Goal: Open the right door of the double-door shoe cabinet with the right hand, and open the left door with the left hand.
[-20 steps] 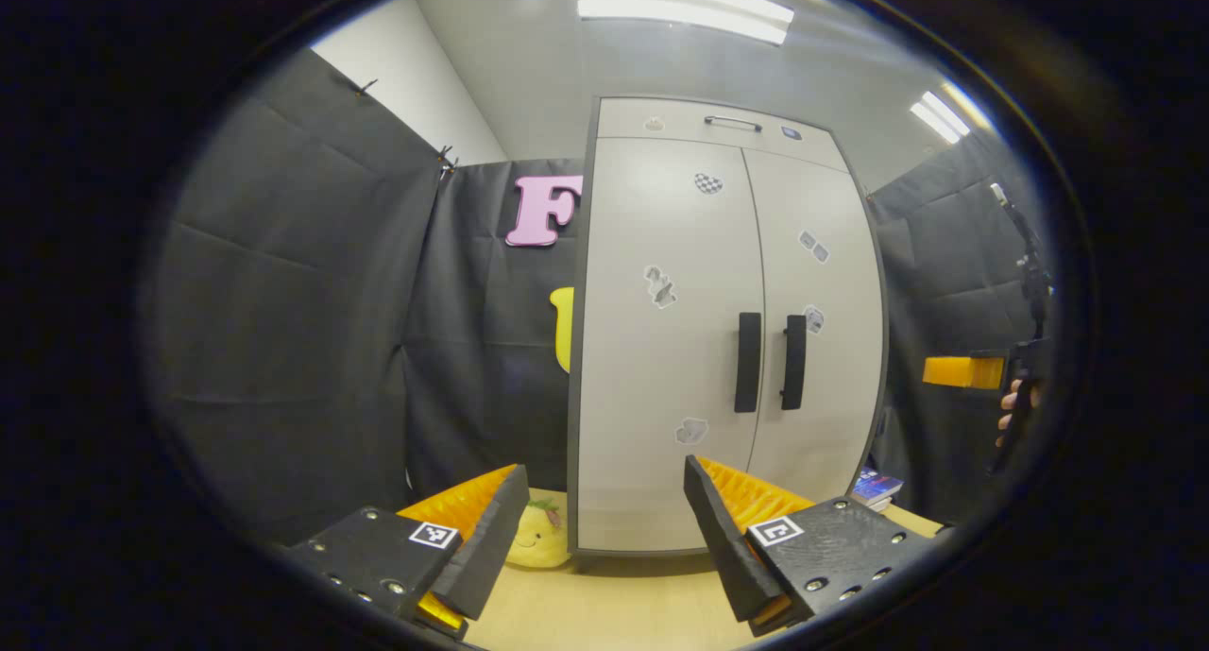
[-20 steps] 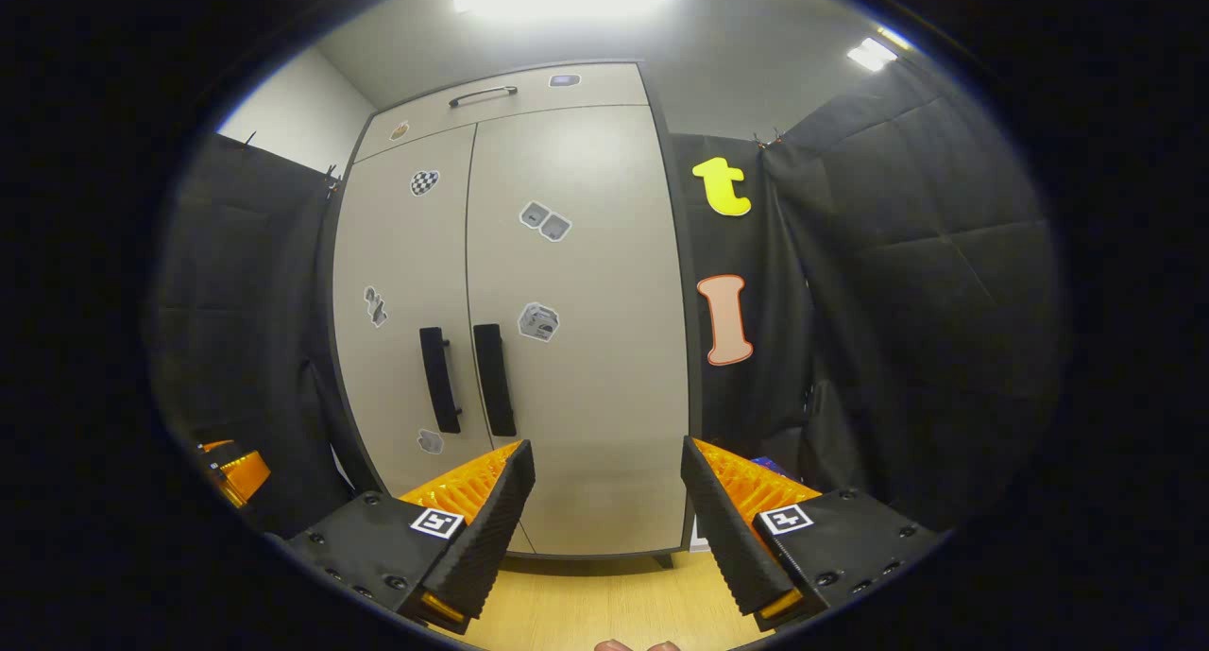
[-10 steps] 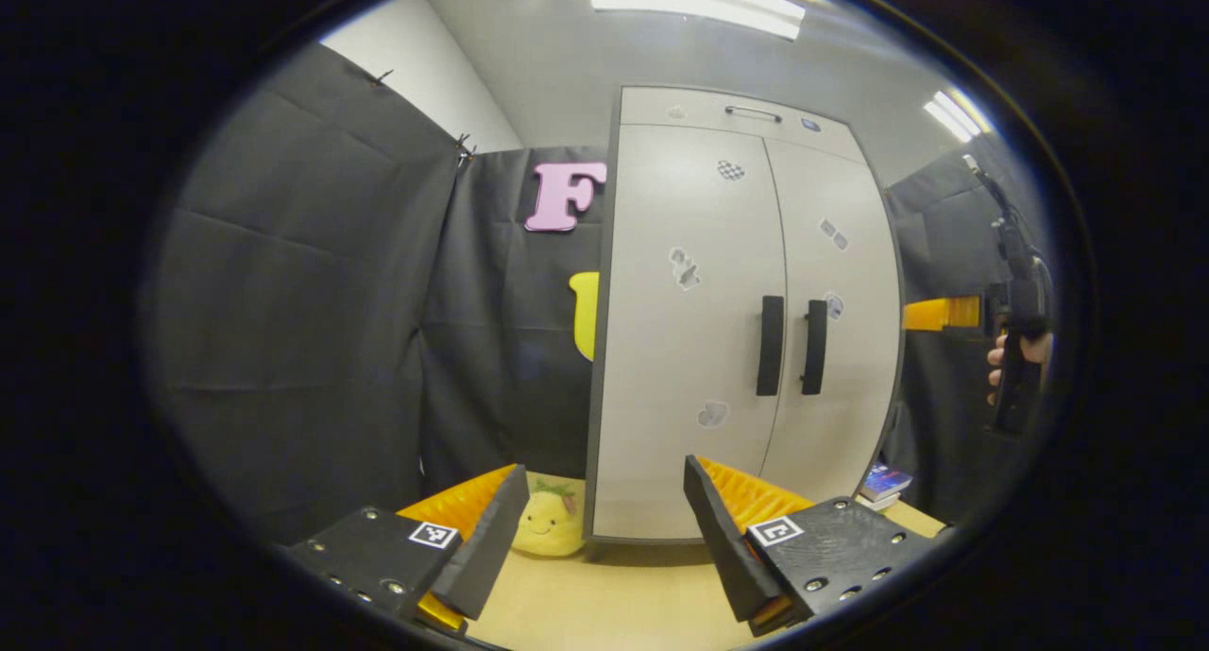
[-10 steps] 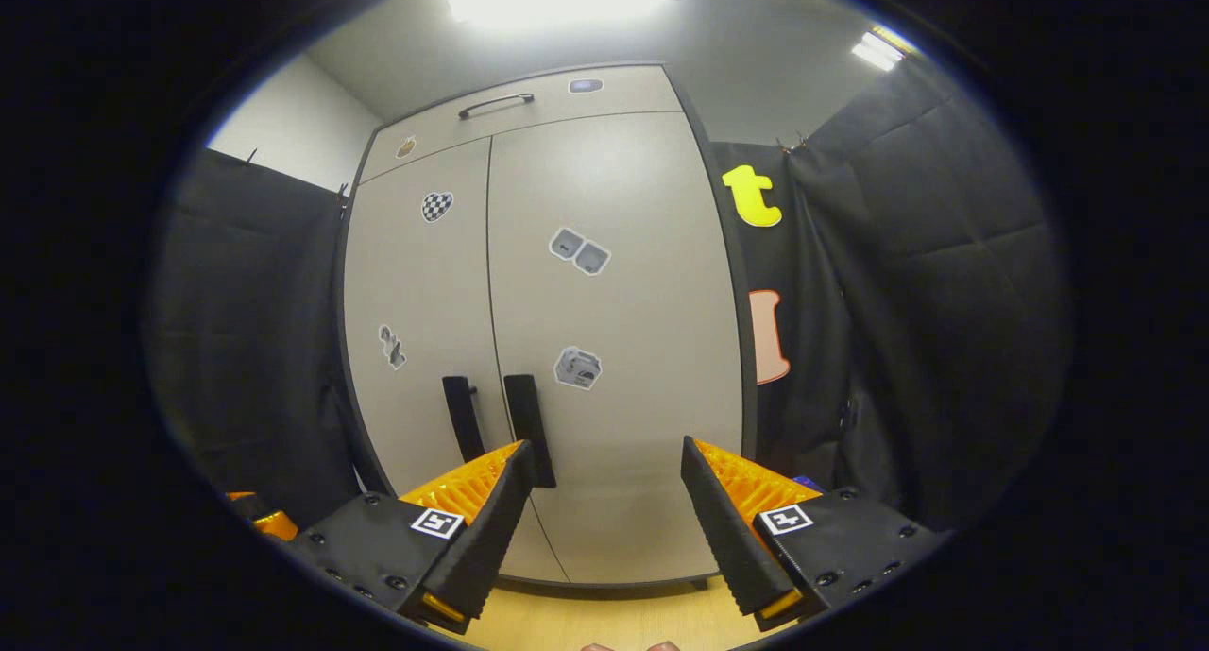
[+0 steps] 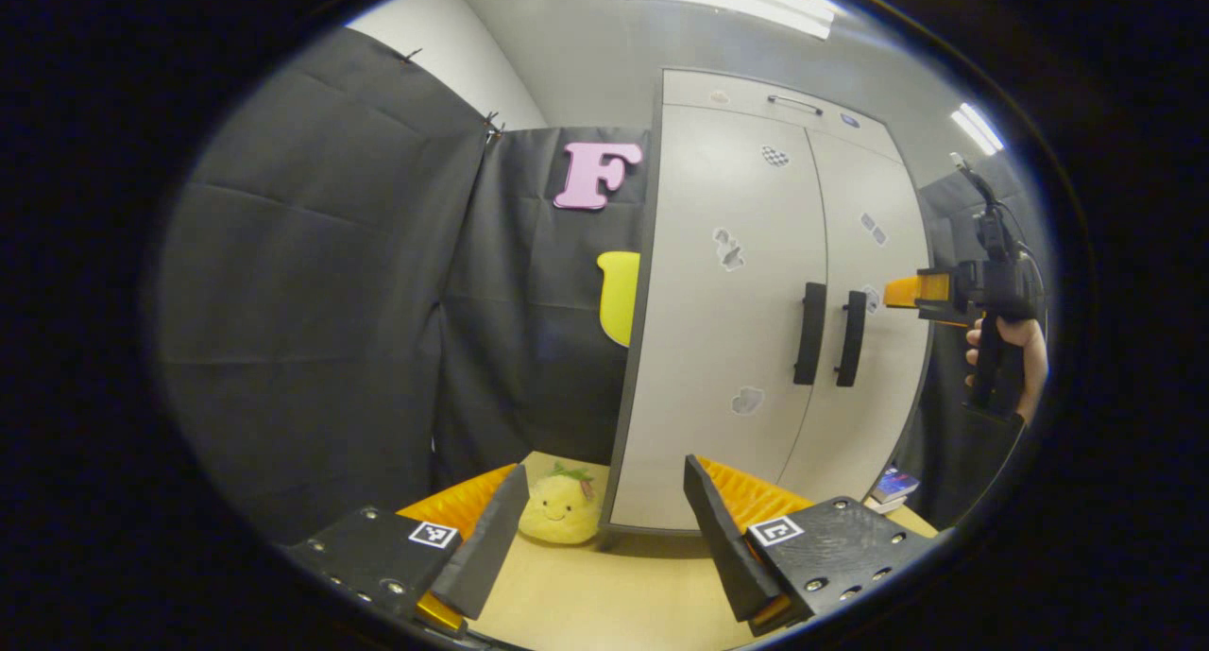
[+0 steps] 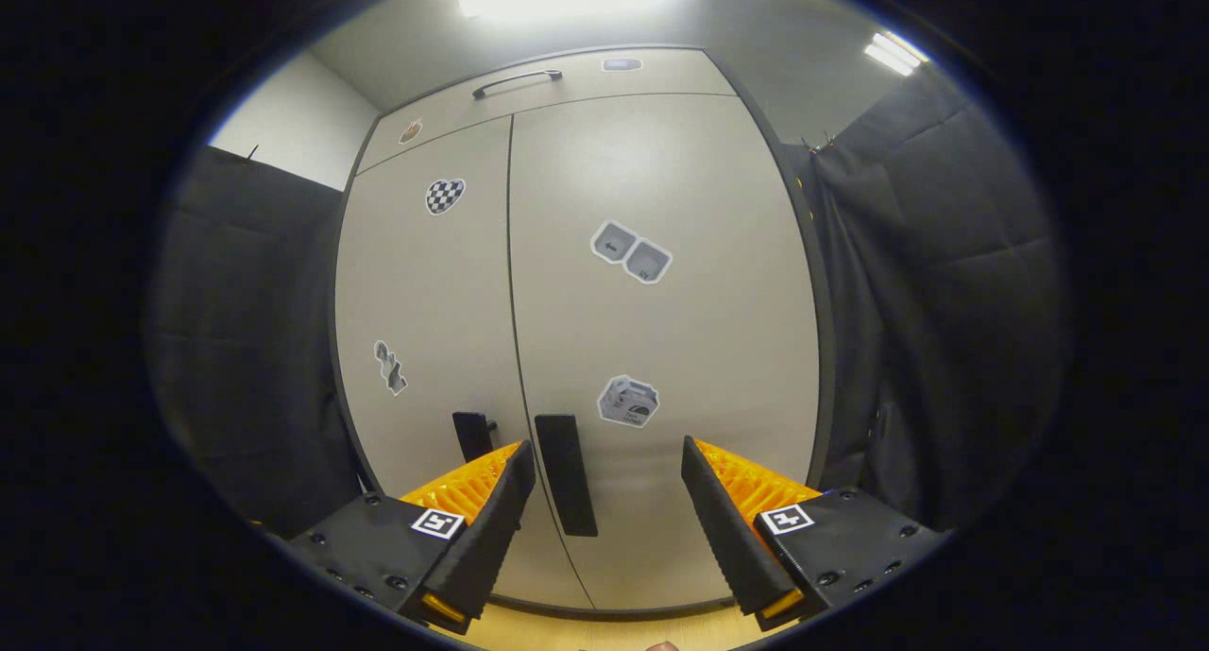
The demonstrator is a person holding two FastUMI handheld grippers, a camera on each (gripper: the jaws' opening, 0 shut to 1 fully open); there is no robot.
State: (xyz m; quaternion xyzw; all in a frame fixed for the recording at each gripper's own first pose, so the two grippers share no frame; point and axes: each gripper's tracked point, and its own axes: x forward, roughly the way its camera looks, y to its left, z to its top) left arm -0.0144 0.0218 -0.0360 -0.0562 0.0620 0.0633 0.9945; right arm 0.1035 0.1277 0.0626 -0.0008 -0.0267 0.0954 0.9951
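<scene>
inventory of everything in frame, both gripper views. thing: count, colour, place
shoe cabinet: 1, light grey, standing on the floor against the booth wall, both doors shut
door handles: 2, black, upright, either side of the centre seam
top handle: 1, dark, on the panel above the doors
stickers: several, grey and checkered, scattered on both doors
plush toy: 1, yellow, on the floor left of the cabinet
books: small stack, by the cabinet's right side
floor: light wood
left gripper: open, away from the cabinet
right gripper: open, close to the right door's handle
hand: 1, holding the right gripper
</scene>
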